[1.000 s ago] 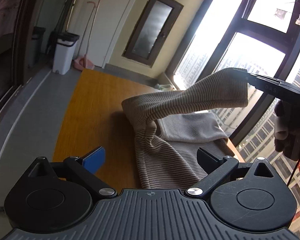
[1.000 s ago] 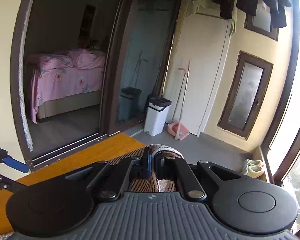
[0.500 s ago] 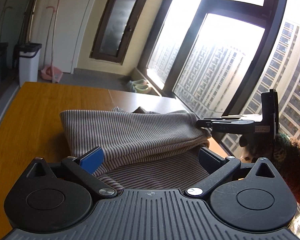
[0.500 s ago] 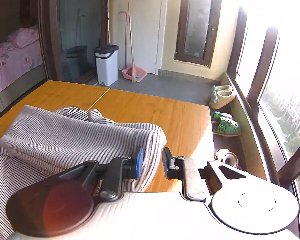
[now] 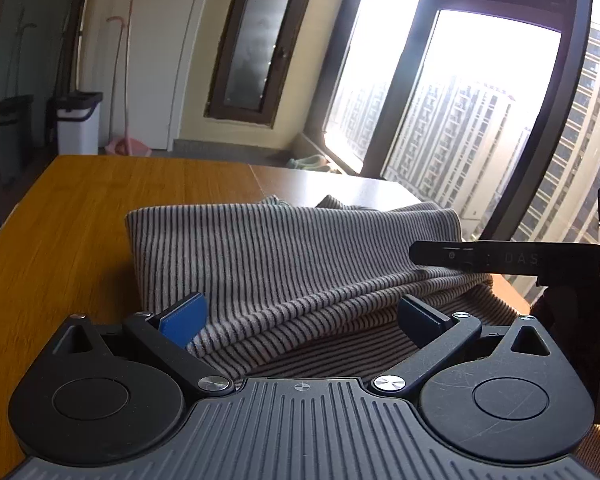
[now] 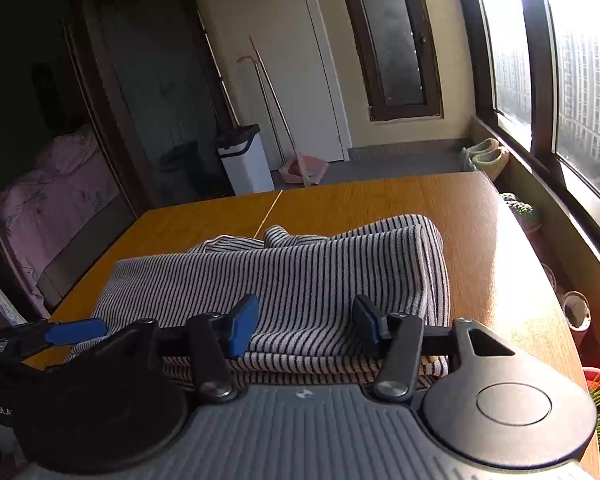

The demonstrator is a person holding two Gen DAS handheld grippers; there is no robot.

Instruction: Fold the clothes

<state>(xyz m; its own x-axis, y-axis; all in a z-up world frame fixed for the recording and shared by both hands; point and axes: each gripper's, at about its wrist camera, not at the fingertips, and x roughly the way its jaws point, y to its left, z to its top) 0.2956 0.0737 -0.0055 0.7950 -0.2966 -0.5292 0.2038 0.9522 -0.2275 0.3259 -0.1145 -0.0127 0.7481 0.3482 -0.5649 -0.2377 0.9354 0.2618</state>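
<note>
A grey striped knit garment (image 5: 284,256) lies folded in layers on the wooden table (image 5: 72,216); it also shows in the right wrist view (image 6: 300,280). My left gripper (image 5: 300,314) is open, its jaws wide apart just above the garment's near edge. My right gripper (image 6: 305,322) is open and empty, hovering over the garment's near right edge. In the left wrist view the right gripper's finger (image 5: 480,258) rests against the fold at the right. In the right wrist view the left gripper's blue pad (image 6: 74,330) shows at the left.
The table (image 6: 480,240) runs along a large window (image 5: 460,120) on the right. A white bin (image 6: 246,160), a pink dustpan (image 6: 304,168) and slippers (image 6: 486,154) stand on the floor beyond. Plant pots (image 6: 576,312) sit by the window. A bed (image 6: 48,200) is at far left.
The right gripper lowered the lifted part of the garment onto the table, let it go and opened wide. The garment now lies folded flat. The left gripper stayed open.
</note>
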